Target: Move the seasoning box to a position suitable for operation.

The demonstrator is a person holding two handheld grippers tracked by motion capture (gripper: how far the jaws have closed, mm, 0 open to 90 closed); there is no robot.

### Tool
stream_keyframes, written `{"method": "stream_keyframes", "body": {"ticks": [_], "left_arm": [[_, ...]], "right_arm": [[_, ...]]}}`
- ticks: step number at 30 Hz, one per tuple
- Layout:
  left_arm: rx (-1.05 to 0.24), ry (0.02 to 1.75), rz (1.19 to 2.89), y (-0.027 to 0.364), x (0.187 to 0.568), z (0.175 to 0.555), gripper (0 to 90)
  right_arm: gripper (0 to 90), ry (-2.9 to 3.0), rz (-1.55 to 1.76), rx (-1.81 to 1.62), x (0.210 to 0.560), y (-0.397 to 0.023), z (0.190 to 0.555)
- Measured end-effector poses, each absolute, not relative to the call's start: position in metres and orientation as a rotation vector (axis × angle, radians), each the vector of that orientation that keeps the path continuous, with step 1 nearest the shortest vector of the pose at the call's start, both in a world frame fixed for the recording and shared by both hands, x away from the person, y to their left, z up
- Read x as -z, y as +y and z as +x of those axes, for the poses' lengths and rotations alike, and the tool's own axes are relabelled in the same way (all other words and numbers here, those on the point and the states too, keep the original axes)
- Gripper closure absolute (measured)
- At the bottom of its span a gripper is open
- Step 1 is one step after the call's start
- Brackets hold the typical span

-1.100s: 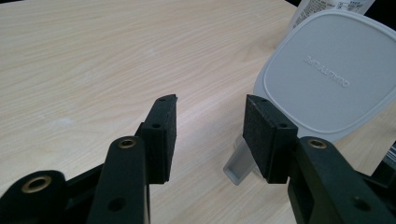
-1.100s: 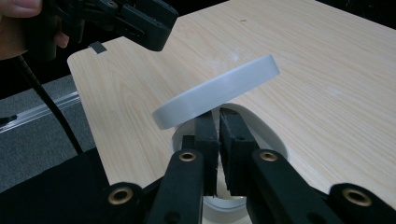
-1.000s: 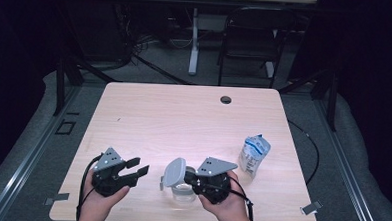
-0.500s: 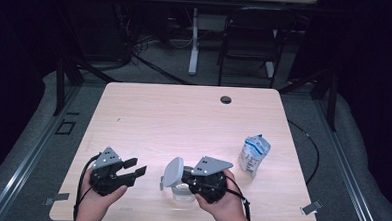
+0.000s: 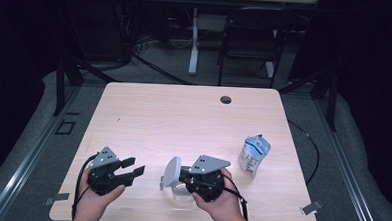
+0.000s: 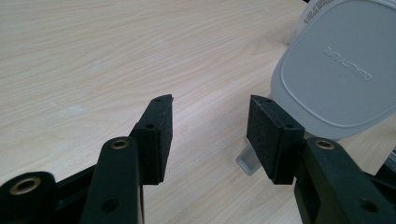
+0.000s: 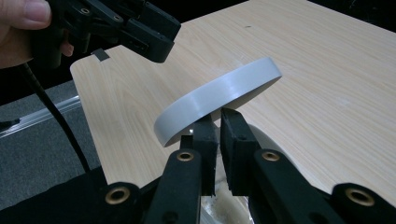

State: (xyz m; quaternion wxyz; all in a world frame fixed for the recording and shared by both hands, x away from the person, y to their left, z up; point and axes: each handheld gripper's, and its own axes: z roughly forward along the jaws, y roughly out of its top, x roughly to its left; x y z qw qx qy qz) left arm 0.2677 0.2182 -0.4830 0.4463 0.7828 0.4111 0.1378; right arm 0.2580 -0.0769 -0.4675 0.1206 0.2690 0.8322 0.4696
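Note:
A grey rounded lid stands tilted on edge near the table's front edge. My right gripper is shut on its lower rim; in the right gripper view the lid rises just above the closed right gripper. Under that gripper sits a clear container, partly hidden by the hand. My left gripper is open and empty, a short way left of the lid. In the left gripper view the lid's flat face stands beyond the right jaw of the left gripper, apart from it.
A white and blue pouch stands at the right of the wooden table. A dark cable hole lies near the far edge. A chair and desk legs stand beyond the table.
My right gripper has shifted slightly left with the lid. The left gripper has barely moved.

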Motion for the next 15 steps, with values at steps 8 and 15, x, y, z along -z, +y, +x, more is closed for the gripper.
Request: {"method": "stream_keyframes", "body": {"ticks": [8,15], "left_arm": [[-0.327,1.027,1.932,0.2195,0.4841,0.2696,51.1],[-0.316,1.045,1.934,0.2226,0.4871,0.2718,51.0]], "right_arm": [[85.1,2.444,0.769,-1.377,0.468,-0.0718,0.2621],[85.3,2.449,0.76,-1.386,0.4671,-0.0679,0.2631]]}}
